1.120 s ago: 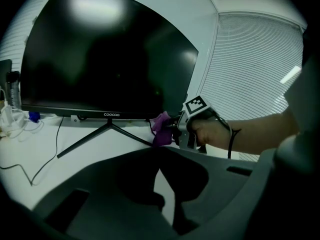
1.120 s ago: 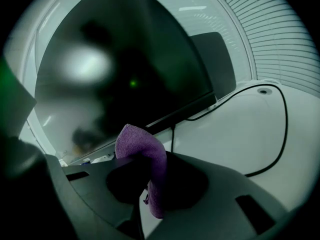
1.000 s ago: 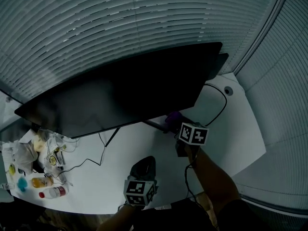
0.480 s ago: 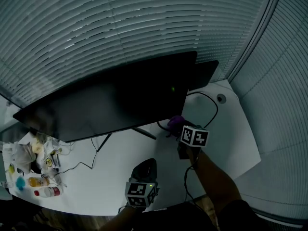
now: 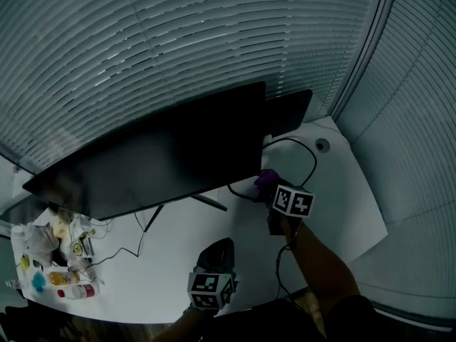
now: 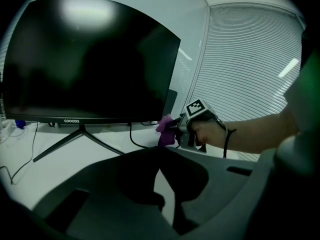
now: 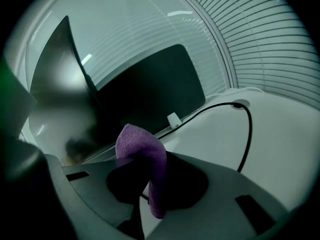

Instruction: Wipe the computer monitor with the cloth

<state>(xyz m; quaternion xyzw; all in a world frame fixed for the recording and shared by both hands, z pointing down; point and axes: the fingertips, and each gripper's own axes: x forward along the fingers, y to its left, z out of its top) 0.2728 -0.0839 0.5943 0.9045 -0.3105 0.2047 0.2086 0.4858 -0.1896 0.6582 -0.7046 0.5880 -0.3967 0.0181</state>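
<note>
Two grippers show. The right gripper (image 5: 268, 186) is squeezed tight on one fuzzy purple cloth (image 7: 150, 166), which is near the bottom right corner of one big flat black computer monitor (image 5: 164, 155). The left gripper (image 6: 161, 150) has its jaws pressed together on nothing, low over the white desk (image 5: 349, 198). One smaller dark screen (image 5: 288, 111) stands behind the monitor. One black cable (image 5: 314, 161) loops on the desk.

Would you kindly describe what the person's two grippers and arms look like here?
The left gripper and right gripper both have broad dark grey jaws, and each carries a cube with black-and-white square markers. A black cable runs back along the right forearm, with a thin dark loop round the wrist. The forearms are unsleeved.
</note>
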